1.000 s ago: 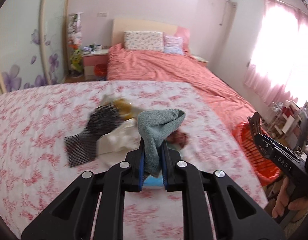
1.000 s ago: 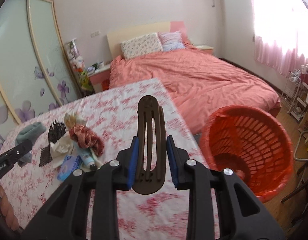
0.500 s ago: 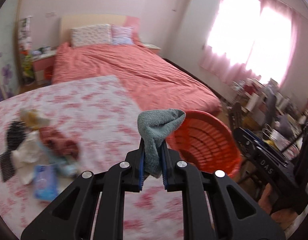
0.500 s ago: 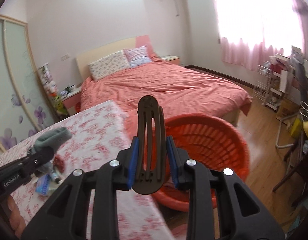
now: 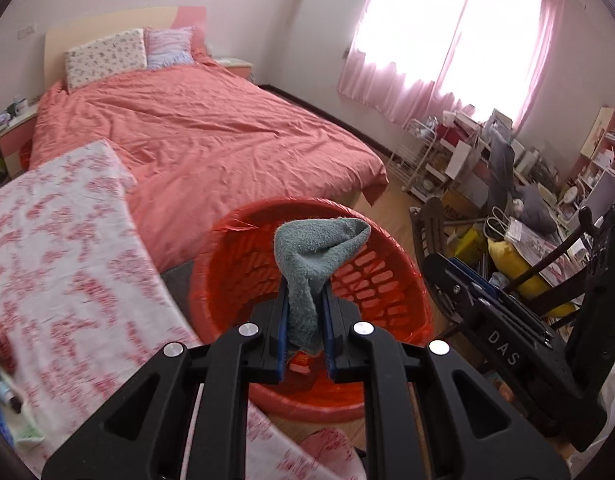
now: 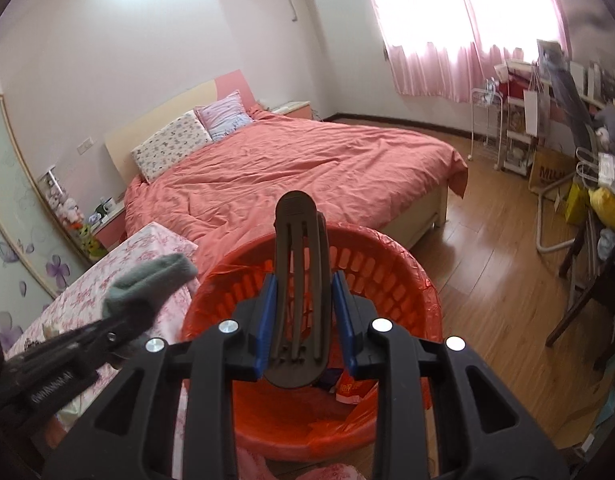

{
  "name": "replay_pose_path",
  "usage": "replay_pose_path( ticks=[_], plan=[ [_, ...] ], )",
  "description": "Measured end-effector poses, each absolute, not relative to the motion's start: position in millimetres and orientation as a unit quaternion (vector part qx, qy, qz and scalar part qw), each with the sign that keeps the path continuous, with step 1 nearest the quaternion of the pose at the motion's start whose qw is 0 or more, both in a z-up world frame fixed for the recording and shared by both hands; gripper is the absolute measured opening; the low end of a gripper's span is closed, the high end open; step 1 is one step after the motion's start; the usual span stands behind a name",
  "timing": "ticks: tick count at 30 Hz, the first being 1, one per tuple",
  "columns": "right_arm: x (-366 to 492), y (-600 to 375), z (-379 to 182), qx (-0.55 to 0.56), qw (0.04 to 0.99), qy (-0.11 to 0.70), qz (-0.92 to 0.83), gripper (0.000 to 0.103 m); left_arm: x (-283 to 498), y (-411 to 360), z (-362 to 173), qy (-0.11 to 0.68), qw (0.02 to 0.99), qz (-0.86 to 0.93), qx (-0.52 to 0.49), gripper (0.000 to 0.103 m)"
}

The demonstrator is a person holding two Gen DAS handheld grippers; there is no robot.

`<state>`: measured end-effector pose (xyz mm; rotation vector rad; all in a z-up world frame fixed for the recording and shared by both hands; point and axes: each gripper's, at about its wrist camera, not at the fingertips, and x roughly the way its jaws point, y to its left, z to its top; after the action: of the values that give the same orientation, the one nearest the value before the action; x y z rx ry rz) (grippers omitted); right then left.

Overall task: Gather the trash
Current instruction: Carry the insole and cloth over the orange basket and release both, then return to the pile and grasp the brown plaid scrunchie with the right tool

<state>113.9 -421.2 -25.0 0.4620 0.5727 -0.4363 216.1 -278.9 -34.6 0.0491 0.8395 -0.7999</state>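
Both tools now over basket (image 5: 387, 280); sock (image 5: 311, 256) pinched in left tool (image 5: 305, 320).

- Left gripper (image 5: 304, 312): jaws drawn in, clamped on a grey-green terry cloth (image 5: 315, 256) that stands up from between the blue pads (image 5: 282, 320) and folds over at the top.
- Seen from the right wrist view, reaching in from the lower left, angled up and to the right.
- Right gripper (image 6: 301, 312): jaws pressed against both sides of a dark brown hair clip (image 6: 299, 280), held upright, tip pointing away.
- Both held side by side, near each other, not touching.
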Motion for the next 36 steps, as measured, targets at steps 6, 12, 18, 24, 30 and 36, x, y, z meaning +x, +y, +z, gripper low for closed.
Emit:
replay_pose_path(
  ticks=[6, 12, 18, 24, 30, 36],
  plan=[
    [127.1, -445.7, -43.9, 0.249, 0.901, 0.289, -0.207, 0.038, 222.2, -281.5, -48.8, 0.418, 0.837, -0.350, 0.036, 0.053],
    [126.8, -442.0, -49.2, 0.250, 0.898, 0.292, -0.214, 0.047, 222.4, -257.1, -50.5, 0.422, 0.847, -0.320, 0.048, 0.061],
    [127.4, -414.2, -38.6, 0.217, 0.904, 0.300, -0.215, 0.049, 219.0, -221.5, -45.6, 0.403, 0.871, -0.275, 0.065, 0.066],
    [134.9, -376.7, -28.8, 0.189, 0.912, 0.311, -0.188, 0.050, 215.4, -164.2, -36.4, 0.385, 0.893, -0.221, 0.069, 0.069],
    [149.2, -316.7, -26.5, 0.150, 0.921, 0.332, -0.139, 0.050, 213.1, -87.2, -32.6, 0.373, 0.914, -0.148, 0.059, 0.074],
    [171.5, -246.8, -28.2, 0.110, 0.924, 0.356, -0.080, 0.050, 216.9, -4.7, -35.5, 0.372, 0.925, -0.062, 0.043, 0.074]
  ],
)
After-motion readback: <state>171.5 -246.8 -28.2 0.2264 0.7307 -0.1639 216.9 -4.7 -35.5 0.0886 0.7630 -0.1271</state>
